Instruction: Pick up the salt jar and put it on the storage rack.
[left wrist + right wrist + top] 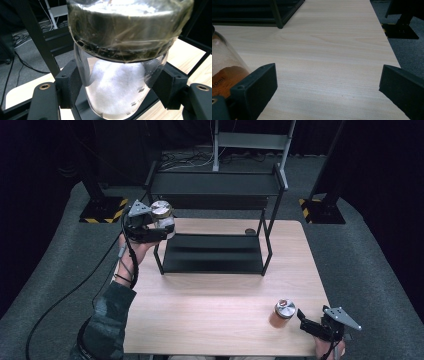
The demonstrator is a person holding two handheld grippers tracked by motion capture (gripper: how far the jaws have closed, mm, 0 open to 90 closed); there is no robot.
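from the high view, the left gripper is raised off the far left corner of the pale wooden table, just beside the left post of the black two-tier metal shelf rack. its jaws are clamped on a clear glass jar of white powder with a dull metal lid, which sits upright in the grip and clear of the tabletop. near the right front corner of the table stands a second clear glass jar of orange powder with a silver lid, upright on the wood. the right gripper rests low just to the right of it, jaws spread and pointing toward the jar, with nothing between them.

in the left gripper view, the black pads press on both sides of the jar of white powder, below its wide lid. the rack's dark post rises behind on the left, the table beyond on the right.

in the right gripper view, the two black jaws stand wide apart over bare table. the jar of orange powder sits at the left edge, just outside the left jaw; i cannot tell whether it touches. the foot of the rack shows at the top left.
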